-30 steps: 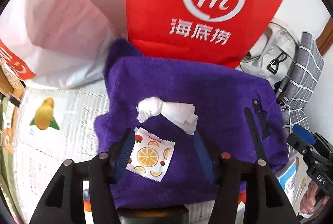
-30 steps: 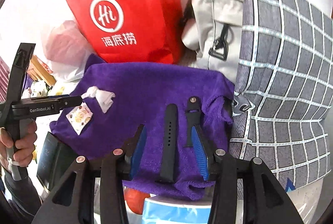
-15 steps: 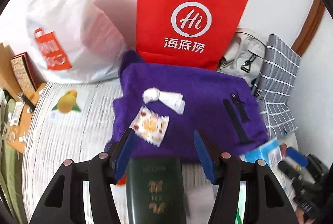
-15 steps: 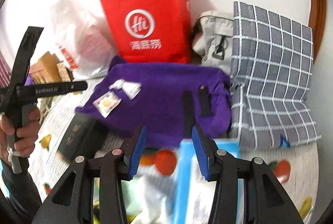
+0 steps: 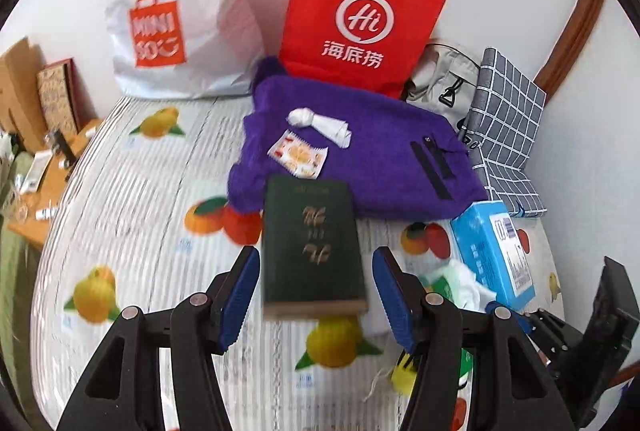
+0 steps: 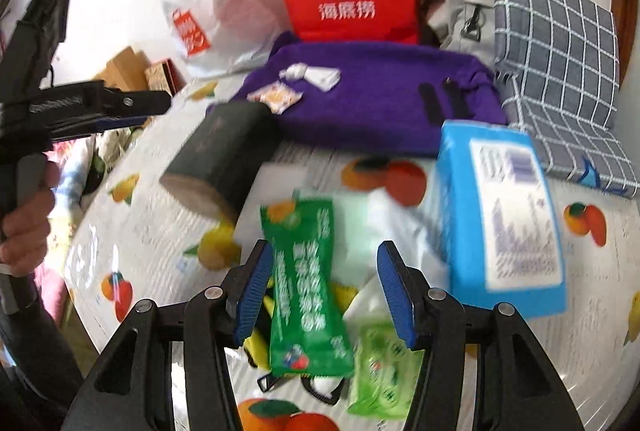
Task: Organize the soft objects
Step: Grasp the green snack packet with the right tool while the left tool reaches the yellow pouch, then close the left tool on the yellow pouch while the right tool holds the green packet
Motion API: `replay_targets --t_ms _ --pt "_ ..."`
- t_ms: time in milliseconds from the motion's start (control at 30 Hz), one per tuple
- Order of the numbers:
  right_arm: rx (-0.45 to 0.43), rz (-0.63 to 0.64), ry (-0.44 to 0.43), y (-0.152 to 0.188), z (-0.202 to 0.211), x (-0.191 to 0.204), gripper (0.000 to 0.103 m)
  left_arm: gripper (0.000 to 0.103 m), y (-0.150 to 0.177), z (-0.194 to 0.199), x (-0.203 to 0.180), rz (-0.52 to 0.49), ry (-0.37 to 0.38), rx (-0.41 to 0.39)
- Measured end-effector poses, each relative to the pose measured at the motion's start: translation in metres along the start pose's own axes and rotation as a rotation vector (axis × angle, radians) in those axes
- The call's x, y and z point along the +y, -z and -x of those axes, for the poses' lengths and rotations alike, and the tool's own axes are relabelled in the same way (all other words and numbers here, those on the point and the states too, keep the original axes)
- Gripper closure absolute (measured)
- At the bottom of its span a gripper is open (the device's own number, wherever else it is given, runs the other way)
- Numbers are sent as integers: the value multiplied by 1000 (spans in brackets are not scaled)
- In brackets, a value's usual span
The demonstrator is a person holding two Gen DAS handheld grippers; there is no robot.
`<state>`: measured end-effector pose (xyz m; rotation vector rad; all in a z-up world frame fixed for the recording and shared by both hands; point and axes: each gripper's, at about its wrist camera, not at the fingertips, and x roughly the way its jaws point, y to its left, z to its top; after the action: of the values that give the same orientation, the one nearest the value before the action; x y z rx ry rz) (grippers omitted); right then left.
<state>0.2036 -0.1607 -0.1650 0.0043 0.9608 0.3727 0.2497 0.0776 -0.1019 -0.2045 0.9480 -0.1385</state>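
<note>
A purple towel (image 5: 360, 159) lies at the back of the fruit-print table cover (image 5: 132, 215). On the towel rest a knotted white tissue (image 5: 320, 123), an orange-print sachet (image 5: 298, 155) and black watch straps (image 5: 434, 167). My left gripper (image 5: 316, 271) hangs open above a dark green book (image 5: 312, 247), pads clear of its sides. My right gripper (image 6: 324, 255) is opening over a green packet (image 6: 304, 283), which lies between the fingers untouched. A blue tissue pack (image 6: 504, 215) sits to its right, a light green wipes pack (image 6: 380, 371) below.
A red paper bag (image 5: 360, 27), a white plastic bag (image 5: 172, 31), a grey bag (image 5: 444, 87) and a grey checked cloth (image 5: 508, 135) line the back wall. Boxes (image 5: 48, 95) stand at the left. A hand (image 6: 24, 227) holds the left gripper's handle.
Both grippers have drawn back from the purple towel toward the near side. The book has come between the left fingers; the green packet and blue pack now fill the right view. Right jaws stand wider.
</note>
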Motion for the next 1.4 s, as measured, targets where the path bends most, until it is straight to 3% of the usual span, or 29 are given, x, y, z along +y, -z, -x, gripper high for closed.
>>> replay_targets --t_ms 133,300,400,433,467,533,867,1167,1400 --pt "16 3 -3 9 -8 8 49 47 19 6 4 -5 -8 -6" --pt "47 44 36 12 -23 20 49 47 40 11 8 -14 -68 -11" --pt "66 45 45 14 -35 23 50 47 47 13 13 8 -32 1" --pt "65 49 55 14 -37 24 54 46 49 13 14 11 -20 6" --pt "58 57 73 14 -38 26 69 47 51 13 14 11 -14 12" --pt "47 63 91 13 -37 27 72 47 55 15 15 11 -15 15" --pt "-92 -20 34 5 21 11 76 47 73 14 1 10 28 40" --pt "-106 -70 100 41 64 -14 76 46 98 -6 -42 -55 39 103" --pt "-121 -136 129 77 86 -48 76 35 114 -18 -83 -169 57 135"
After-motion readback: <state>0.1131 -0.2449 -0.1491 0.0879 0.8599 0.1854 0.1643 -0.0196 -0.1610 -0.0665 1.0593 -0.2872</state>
